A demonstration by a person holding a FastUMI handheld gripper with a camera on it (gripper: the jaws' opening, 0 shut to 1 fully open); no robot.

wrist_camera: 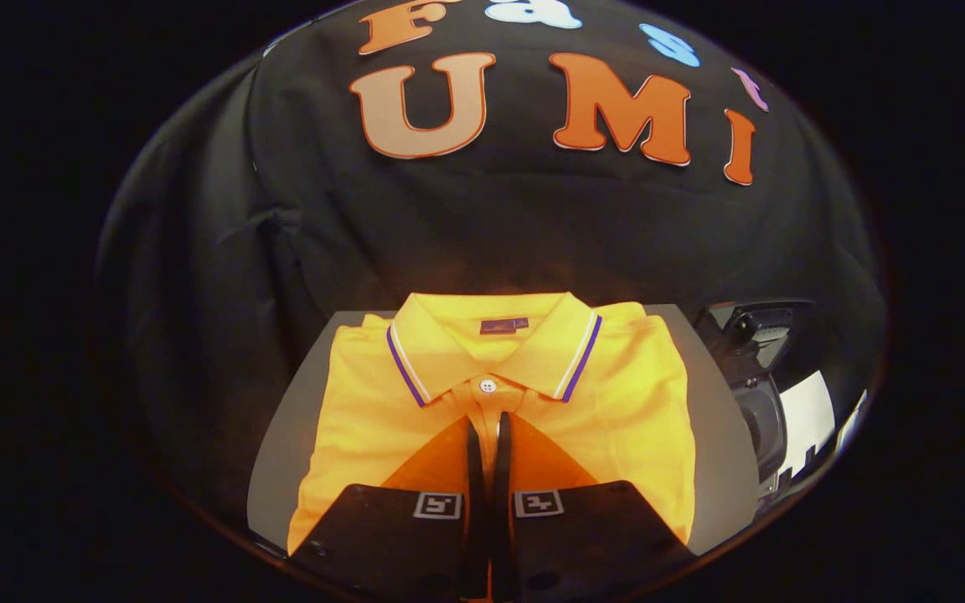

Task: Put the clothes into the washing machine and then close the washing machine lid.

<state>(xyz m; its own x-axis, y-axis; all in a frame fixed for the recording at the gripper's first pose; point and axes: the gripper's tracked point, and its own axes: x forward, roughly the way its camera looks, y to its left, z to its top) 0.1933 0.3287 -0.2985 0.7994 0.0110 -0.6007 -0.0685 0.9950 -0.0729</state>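
Nothing done yet, by the look of it. Shirt (499,394) lies folded flat on the worktop (290,435), collar on the far side, not in the washer. Hand-held gripper (489,435) sits over the shirt's placket just below the button, fingers nearly together; can't tell whether cloth is pinched between them or they're just closed above it. Right of the shirt, off the worktop edge: washer (771,377), partly seen, lid state unclear. Left to do: grab, load, close lid. Count: one shirt, one washer, one gripper.
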